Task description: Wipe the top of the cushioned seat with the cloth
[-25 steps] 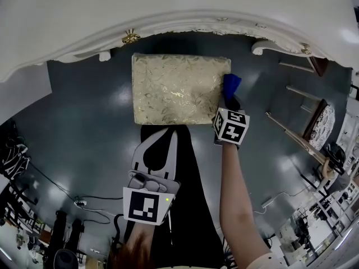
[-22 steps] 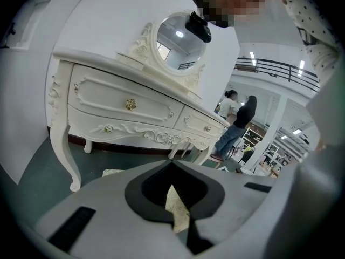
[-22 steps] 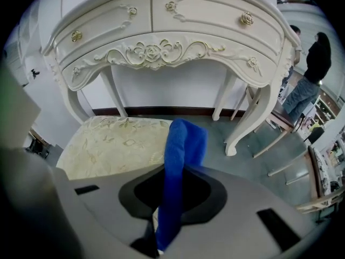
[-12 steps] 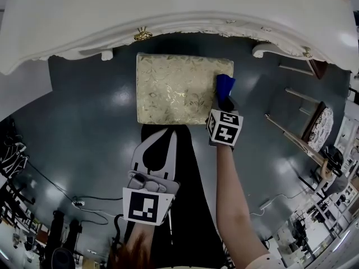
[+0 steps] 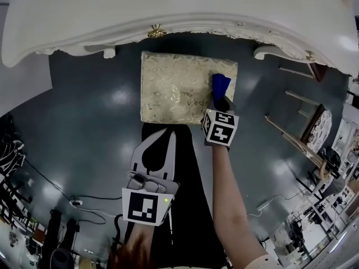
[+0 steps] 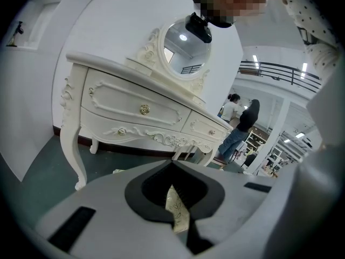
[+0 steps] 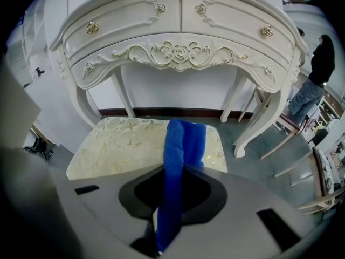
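Note:
The cushioned seat (image 5: 176,94) is a cream, gold-patterned stool top standing on the dark floor in front of a white dressing table (image 5: 168,10). My right gripper (image 5: 220,98) is shut on a blue cloth (image 5: 220,85), which hangs over the seat's right part near its front edge. In the right gripper view the cloth (image 7: 180,155) runs up between the jaws and droops over the seat (image 7: 118,150). My left gripper (image 5: 167,133) is held back below the seat's front edge, shut, with nothing in it; a strip of the seat (image 6: 177,209) shows through its jaw slit.
The dressing table's curved legs (image 7: 253,123) stand just behind and beside the seat. Wooden chairs (image 5: 311,122) stand at the right. Cables (image 5: 84,200) lie on the floor at the lower left. People (image 6: 242,125) stand far off in the left gripper view.
My right gripper has carried the blue cloth leftward, from the seat's right edge onto its top. The left gripper has stayed put.

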Motion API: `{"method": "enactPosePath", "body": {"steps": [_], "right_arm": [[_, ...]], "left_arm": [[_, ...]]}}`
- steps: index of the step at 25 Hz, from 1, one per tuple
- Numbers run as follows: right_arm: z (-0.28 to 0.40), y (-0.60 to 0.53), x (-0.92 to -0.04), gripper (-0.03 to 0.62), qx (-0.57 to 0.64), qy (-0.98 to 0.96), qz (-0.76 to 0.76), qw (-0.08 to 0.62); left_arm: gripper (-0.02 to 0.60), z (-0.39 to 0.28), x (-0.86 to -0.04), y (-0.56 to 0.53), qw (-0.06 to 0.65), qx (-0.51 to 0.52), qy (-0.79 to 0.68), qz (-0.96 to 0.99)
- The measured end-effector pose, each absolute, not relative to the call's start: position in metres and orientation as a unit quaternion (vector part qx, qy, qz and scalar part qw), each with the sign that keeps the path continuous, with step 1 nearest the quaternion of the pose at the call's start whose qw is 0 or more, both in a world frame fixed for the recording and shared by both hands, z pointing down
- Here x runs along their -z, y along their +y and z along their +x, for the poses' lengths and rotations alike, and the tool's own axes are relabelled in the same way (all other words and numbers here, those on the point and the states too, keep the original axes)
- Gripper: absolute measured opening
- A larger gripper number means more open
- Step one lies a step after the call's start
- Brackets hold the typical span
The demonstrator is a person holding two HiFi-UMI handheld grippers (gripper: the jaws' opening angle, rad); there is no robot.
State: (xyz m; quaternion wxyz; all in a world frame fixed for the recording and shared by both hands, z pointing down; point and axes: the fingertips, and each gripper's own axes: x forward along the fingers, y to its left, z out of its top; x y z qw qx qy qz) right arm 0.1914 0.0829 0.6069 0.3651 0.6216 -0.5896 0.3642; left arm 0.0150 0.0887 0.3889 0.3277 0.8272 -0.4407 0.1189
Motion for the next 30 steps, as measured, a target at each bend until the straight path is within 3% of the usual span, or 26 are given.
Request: {"method": "enactPosePath", "body": {"steps": [30], "right_arm": [[0.122,0.073,-0.607,0.061,-0.370,-0.619,0.591,0.361]], "left_arm": [[-0.002,-0.014,-0.387,0.078,0.325,-0.108,-0.466,0.816]]}}
